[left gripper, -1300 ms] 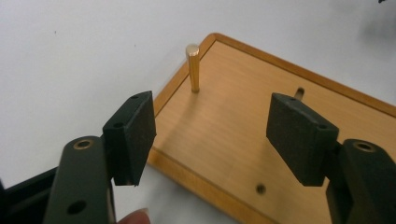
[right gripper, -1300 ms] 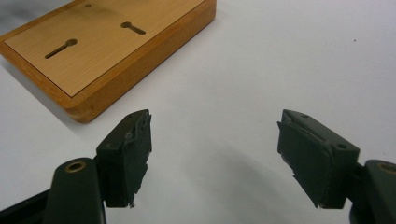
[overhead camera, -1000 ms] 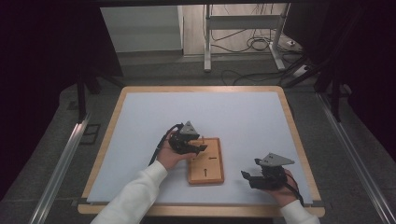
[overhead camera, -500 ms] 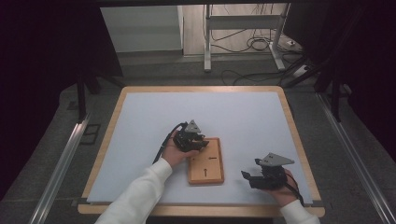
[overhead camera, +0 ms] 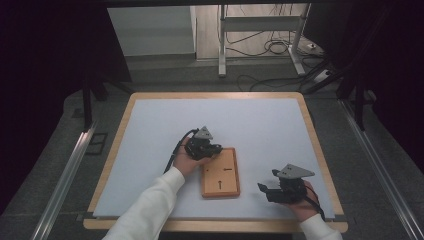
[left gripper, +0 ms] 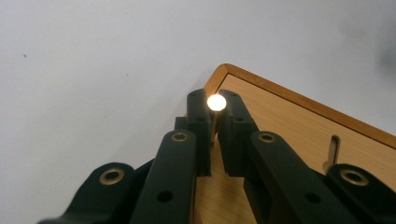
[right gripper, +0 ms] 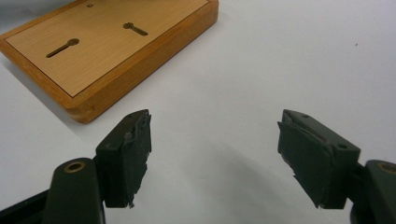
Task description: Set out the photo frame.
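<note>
Two grippers are at work around one wooden board (overhead camera: pixel 220 172), and that board is the landmark for everything on the pale table (overhead camera: pixel 150 130). It lies flat near the front edge of the table, a little right of the middle, long side running away from the person, with two keyhole-shaped slots cut into its top face.

Over at the board's far left corner sits the left gripper (overhead camera: pixel 214 149), held in a white-sleeved hand. Its jaws have just been closing, and in the left gripper view they stand nearly together around a small shiny pin (left gripper: pixel 216 102), whose round bright head shows between the two pads right above that corner. The pads look pressed to the pin's sides, with only a thin slit left below the head. Further along the board in that same view, a slim metal piece (left gripper: pixel 332 150) stands up from the wooden face, partly hidden behind the gripper's own arm.

Now to the right of the board: the right gripper (overhead camera: pixel 264 191) rests low on the table, well apart from the board's near right corner, its tips pointing back toward it. In the right gripper view the jaws stand wide apart with bare table between the pads, nothing gripped, and the board lies ahead and to the left with both slots in plain sight.
</note>
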The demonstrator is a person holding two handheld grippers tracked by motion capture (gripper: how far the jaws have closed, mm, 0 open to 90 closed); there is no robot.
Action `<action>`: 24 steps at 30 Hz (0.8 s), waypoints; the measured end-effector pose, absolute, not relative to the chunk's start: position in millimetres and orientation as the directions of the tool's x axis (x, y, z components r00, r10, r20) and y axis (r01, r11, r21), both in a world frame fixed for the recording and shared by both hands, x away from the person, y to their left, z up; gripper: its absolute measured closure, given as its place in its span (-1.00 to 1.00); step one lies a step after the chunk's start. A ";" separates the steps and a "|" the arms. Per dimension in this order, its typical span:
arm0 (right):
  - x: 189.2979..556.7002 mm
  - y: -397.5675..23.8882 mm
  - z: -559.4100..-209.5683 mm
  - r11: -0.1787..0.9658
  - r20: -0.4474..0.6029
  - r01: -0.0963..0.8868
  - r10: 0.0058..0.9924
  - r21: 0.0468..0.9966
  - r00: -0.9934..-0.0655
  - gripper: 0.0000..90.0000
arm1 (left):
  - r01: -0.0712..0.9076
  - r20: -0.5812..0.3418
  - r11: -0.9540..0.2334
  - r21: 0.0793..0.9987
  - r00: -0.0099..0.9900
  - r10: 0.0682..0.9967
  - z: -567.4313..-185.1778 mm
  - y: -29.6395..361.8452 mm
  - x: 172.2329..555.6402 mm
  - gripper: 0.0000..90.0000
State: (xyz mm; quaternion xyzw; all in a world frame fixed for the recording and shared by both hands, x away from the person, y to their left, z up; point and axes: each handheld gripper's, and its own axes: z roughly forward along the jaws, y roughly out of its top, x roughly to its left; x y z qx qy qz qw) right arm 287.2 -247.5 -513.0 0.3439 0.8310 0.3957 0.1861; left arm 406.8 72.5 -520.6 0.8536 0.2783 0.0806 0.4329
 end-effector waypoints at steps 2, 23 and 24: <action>285.3 -245.1 -512.0 0.471 -0.067 0.401 0.710 0.786 -0.701 -0.43 | 0.411 -0.115 -0.459 0.787 0.830 0.546 -521.0 72.2 407.0 0.87; 272.6 -227.7 -505.3 0.551 -0.179 0.272 0.630 0.789 -0.756 -0.44 | 0.463 -0.208 -0.452 0.763 0.837 0.506 -520.2 78.4 420.5 0.84; 272.1 -226.0 -505.5 0.554 -0.180 0.270 0.625 0.787 -0.759 -0.44 | 0.470 -0.220 -0.439 0.766 0.833 0.507 -520.7 78.1 420.8 0.85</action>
